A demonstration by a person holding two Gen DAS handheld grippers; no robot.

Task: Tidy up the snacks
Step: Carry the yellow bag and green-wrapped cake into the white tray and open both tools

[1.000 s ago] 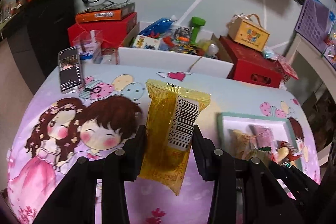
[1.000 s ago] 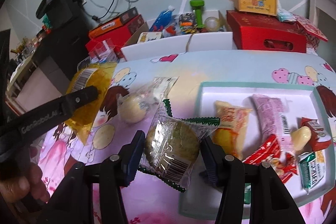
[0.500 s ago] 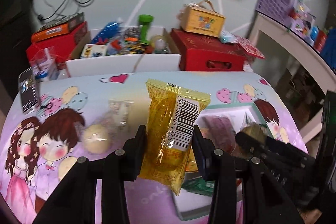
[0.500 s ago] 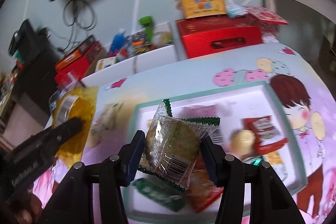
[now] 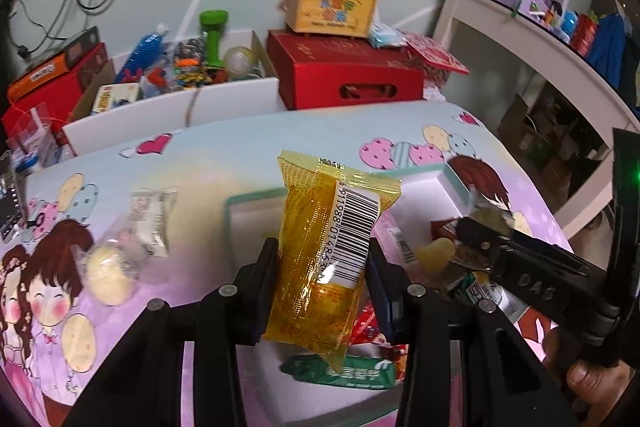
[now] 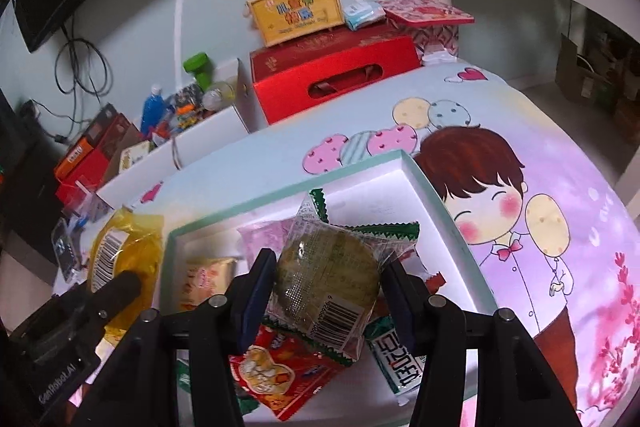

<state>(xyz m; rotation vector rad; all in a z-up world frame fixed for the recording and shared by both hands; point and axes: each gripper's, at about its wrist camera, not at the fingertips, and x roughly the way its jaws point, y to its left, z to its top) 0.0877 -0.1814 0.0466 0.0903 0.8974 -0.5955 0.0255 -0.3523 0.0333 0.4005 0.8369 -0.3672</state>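
Currently clamped in left hand-held gripper (image 5: 322,281): yellow snack packet (image 5: 328,255), raised above white tray (image 5: 256,197). Clamped in right hand-held gripper (image 6: 326,293): clear-wrapped round cake (image 6: 330,277), over same tray of snacks.

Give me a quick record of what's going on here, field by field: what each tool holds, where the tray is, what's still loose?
Left gripper: fingers shut on a yellow snack pack, held above the tray's near-left part
Right gripper: fingers shut on a clear-wrapped round cake, held over the tray
Tray: white with green rim, on the cartoon tablecloth, already holding several snacks
Still loose: pale round snack and small white packet, on the cloth left of the tray
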